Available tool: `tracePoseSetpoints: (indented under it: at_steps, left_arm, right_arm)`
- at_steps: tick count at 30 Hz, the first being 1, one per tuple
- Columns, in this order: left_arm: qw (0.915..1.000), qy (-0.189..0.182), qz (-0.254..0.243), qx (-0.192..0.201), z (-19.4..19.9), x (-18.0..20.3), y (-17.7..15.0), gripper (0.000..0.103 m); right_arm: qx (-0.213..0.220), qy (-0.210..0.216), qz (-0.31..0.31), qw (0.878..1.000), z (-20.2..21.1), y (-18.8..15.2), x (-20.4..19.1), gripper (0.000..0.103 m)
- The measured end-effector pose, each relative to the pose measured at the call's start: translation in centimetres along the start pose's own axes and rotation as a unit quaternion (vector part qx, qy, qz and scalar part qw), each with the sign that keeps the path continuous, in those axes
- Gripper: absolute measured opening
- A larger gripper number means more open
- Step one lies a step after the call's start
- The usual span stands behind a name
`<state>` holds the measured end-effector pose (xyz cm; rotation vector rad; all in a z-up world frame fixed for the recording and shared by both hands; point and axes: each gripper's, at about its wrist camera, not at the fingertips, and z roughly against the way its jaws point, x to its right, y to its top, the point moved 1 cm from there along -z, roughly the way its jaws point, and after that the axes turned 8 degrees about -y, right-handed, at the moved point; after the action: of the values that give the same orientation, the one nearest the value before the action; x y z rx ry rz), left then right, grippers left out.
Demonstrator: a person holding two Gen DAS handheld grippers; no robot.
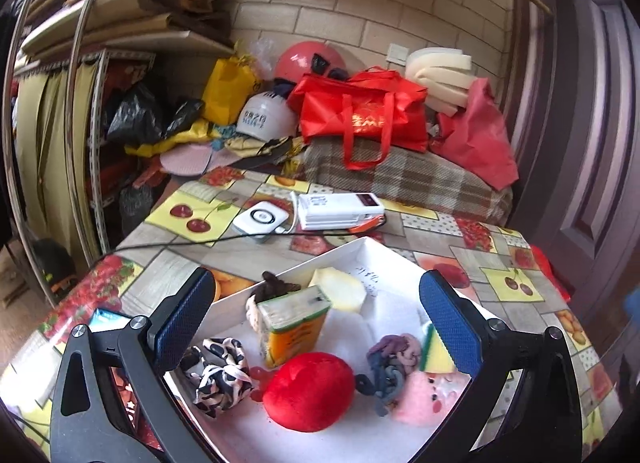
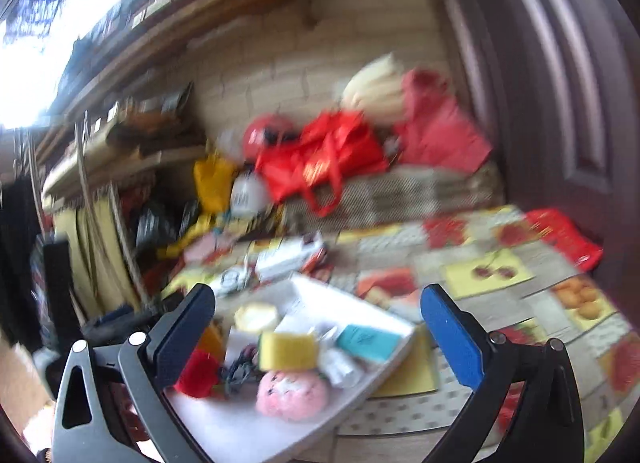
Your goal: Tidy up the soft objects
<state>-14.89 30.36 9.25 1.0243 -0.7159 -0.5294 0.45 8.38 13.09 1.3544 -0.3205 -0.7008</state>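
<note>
A white tray (image 1: 384, 259) on the fruit-print table holds a red plush (image 1: 308, 391), a pink plush (image 1: 424, 399), a black-and-white scrunchie (image 1: 218, 371), tangled hair ties (image 1: 390, 363), a yellow sponge (image 1: 436, 355), an orange carton (image 1: 292, 327) and a pale foam piece (image 1: 340, 289). My left gripper (image 1: 316, 323) is open above the tray, empty. My right gripper (image 2: 316, 327) is open and empty over the same tray (image 2: 360, 303); the blurred right wrist view shows the pink plush (image 2: 292, 393), yellow sponge (image 2: 288, 351), red plush (image 2: 198, 377) and a teal packet (image 2: 368, 341).
A white power bank (image 1: 340, 209) and a small white device (image 1: 260, 221) with cables lie behind the tray. Beyond the table are a red bag (image 1: 364, 111), plaid cushion (image 1: 404, 175), helmets and clutter. A dark door (image 1: 592, 143) stands at right.
</note>
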Motion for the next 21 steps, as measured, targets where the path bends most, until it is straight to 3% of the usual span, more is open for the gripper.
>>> tracePoseSetpoints:
  at_steps: [2, 7, 9, 13, 19, 21]
  left_arm:
    - [0.9997, 0.006, -0.022, 0.008, 0.8, 1.1, 0.2, 0.103]
    - [0.9939, 0.054, -0.089, 0.037, 4.1, 5.1, 0.5, 0.103]
    - [0.9924, 0.056, -0.105, 0.031, 5.2, 6.5, 0.2, 0.103]
    - [0.9898, 0.016, -0.142, -0.006, 7.0, 9.1, -1.8, 0.103]
    - [0.9906, -0.015, -0.133, -0.031, 9.4, 11.0, -3.3, 0.103]
    - [0.9903, 0.006, -0.135, -0.031, 10.0, 11.7, -3.4, 0.103]
  right_arm:
    - [0.029, -0.024, -0.016, 0.999, 2.1, 0.9, 1.6, 0.103]
    - [0.093, -0.137, -0.013, 0.986, 6.5, 2.7, 4.8, 0.103]
    - [0.107, -0.154, -0.012, 0.982, 7.4, 3.0, 5.7, 0.103]
    - [0.120, -0.144, -0.016, 0.982, 8.6, 2.7, 7.5, 0.103]
    - [0.085, -0.088, -0.060, 0.991, 9.2, 1.5, 9.8, 0.103]
    - [0.081, -0.077, -0.063, 0.992, 10.0, 1.1, 9.9, 0.103]
